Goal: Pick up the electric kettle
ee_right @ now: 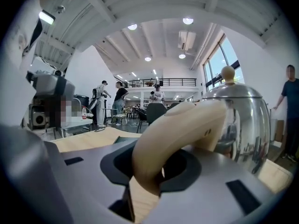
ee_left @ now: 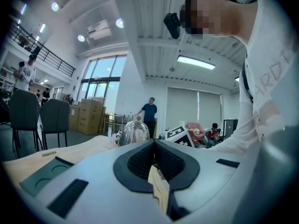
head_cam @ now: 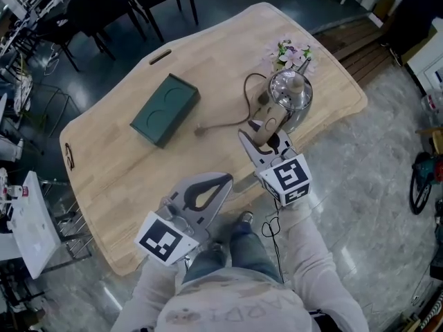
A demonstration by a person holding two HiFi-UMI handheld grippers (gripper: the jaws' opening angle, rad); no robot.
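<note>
The electric kettle (head_cam: 291,92) is shiny steel with a knobbed lid and a beige handle (head_cam: 268,124); it is over the right part of the wooden table (head_cam: 118,164). My right gripper (head_cam: 263,137) is shut on that handle, and in the right gripper view the handle (ee_right: 177,129) curves up out of the jaws to the kettle body (ee_right: 243,120). My left gripper (head_cam: 227,179) hangs near the table's front edge, shut with nothing in it. From the left gripper (ee_left: 153,146) the kettle (ee_left: 135,132) shows just beyond its closed jaws.
A dark green box (head_cam: 165,109) lies mid-table. A power cord (head_cam: 228,120) loops from the kettle toward the table's middle. A small bunch of flowers (head_cam: 291,52) stands behind the kettle. Black chairs (head_cam: 104,9) stand beyond the far-left edge.
</note>
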